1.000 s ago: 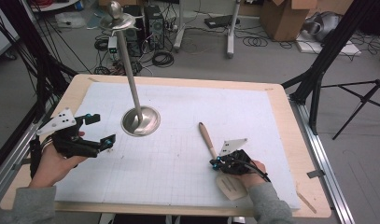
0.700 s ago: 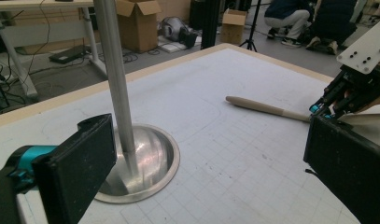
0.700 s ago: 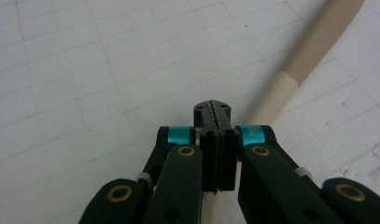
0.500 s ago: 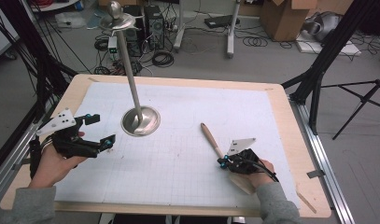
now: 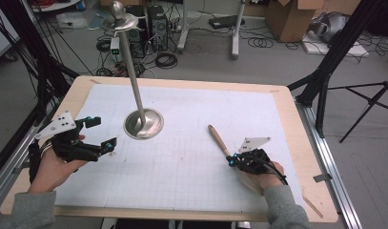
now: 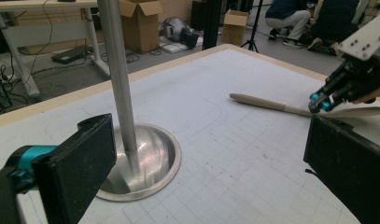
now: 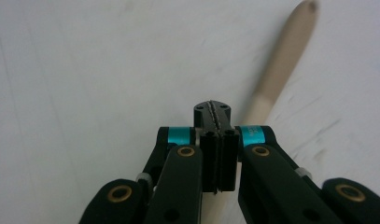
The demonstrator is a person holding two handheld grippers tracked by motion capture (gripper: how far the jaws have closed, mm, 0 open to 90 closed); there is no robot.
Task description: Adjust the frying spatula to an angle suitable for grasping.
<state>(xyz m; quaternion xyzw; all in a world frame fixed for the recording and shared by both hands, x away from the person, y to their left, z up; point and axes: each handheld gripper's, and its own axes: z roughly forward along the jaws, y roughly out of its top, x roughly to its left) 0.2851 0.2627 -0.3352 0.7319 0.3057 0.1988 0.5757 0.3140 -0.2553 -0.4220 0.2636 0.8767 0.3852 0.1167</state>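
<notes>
Right gripper (image 5: 233, 160) sits low over the near right part of the table (image 5: 287, 124), its two black jaws pressed flat together with nothing between them, as the right gripper view (image 7: 215, 140) shows. Just beside its tips on the left lies a pale wooden spoon (image 5: 219, 140): the round-ended handle (image 7: 283, 60) runs up and away from the jaws toward the far side, while the wider flat end disappears under the gripper and the hand (image 5: 263, 176) holding it; whether the closed tips touch the wood cannot be told. In the left gripper view the spoon (image 6: 262, 103) lies flat on the white gridded mat (image 5: 182, 162), with the right gripper (image 6: 320, 100) at its near end.

Well to the left of the spoon stands a metal stand (image 5: 143, 125) with a shallow dished round base (image 6: 164, 158) and a tall thin pole, topped by a small dish and ball (image 5: 117, 14); nothing lies in the base.

Left gripper (image 5: 98, 133), further left still, is held off the mat with its jaws spread wide and empty (image 6: 201, 177), aimed at the stand's base.

Bare mat lies between the stand and the spoon and along the near edge; the wooden table rim frames the mat on all sides
</notes>
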